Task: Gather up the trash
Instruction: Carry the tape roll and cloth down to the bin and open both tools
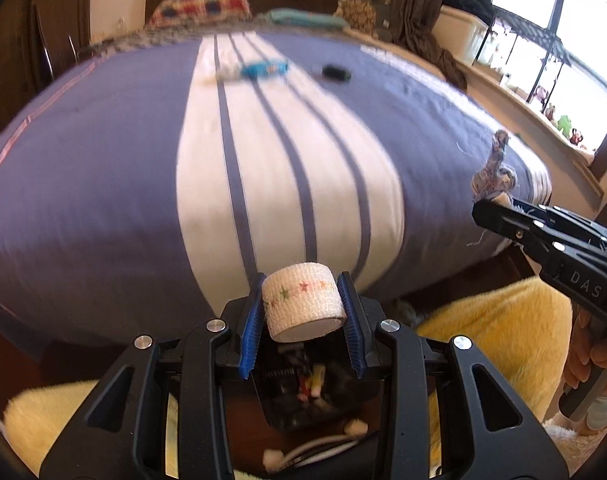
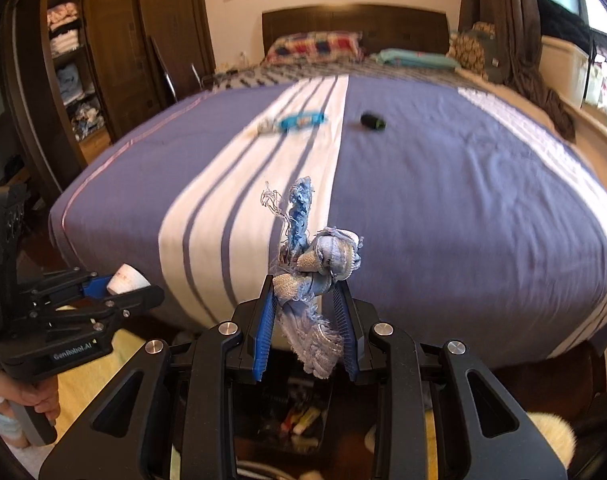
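Observation:
My left gripper [image 1: 303, 304] is shut on a white bandage roll [image 1: 301, 300] with a band of coloured stars, held at the foot of the bed above a black bin [image 1: 303, 396] with scraps inside. My right gripper [image 2: 307, 300] is shut on a frayed blue knotted rag [image 2: 323, 268], also over the bin [image 2: 295, 412]. The right gripper with the rag shows at the right of the left wrist view [image 1: 491, 196]. The left gripper with the roll shows at the left of the right wrist view [image 2: 131, 284]. On the bed lie a blue wrapper [image 1: 263, 68] [image 2: 301, 121] and a small black object [image 1: 336, 72] [image 2: 373, 121].
The bed [image 1: 103, 180] has a purple cover with white stripes, pillows and folded cloth at the headboard. A yellow fluffy rug [image 1: 495, 340] lies on the floor under the grippers. A wooden wardrobe [image 2: 115, 40] stands left, a window ledge with shelves [image 1: 543, 72] right.

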Available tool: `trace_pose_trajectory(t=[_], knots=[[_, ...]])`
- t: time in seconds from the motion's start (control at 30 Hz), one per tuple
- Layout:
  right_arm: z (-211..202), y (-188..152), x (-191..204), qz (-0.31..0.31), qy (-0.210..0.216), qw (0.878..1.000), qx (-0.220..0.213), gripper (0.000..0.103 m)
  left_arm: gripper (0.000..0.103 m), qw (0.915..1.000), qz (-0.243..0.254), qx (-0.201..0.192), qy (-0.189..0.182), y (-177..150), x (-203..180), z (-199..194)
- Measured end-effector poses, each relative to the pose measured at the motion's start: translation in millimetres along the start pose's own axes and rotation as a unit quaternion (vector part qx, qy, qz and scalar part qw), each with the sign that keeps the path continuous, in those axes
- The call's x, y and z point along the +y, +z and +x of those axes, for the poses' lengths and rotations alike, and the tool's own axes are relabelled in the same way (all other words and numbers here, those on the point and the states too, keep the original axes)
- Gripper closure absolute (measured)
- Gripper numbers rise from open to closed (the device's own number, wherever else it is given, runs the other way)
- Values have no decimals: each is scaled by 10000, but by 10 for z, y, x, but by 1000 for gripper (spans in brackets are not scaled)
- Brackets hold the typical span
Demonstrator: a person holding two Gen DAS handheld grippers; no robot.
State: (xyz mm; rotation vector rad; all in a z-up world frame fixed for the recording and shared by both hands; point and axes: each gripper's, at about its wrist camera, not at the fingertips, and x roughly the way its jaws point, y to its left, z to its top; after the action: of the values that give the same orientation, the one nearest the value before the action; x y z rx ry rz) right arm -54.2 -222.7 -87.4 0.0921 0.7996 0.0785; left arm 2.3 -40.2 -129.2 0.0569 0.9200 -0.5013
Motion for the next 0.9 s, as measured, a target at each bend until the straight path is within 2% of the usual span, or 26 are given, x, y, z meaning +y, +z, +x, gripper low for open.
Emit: trace_pose_trajectory(t=[0.47, 0.9], knots=[[644, -693, -6, 226, 64, 9936, 1102, 73, 69, 9952, -118, 976, -37, -593, 114, 728], [1238, -1092, 57, 324, 198, 9772, 2088, 73, 69, 9802, -238, 1952, -226, -941, 188, 1372]])
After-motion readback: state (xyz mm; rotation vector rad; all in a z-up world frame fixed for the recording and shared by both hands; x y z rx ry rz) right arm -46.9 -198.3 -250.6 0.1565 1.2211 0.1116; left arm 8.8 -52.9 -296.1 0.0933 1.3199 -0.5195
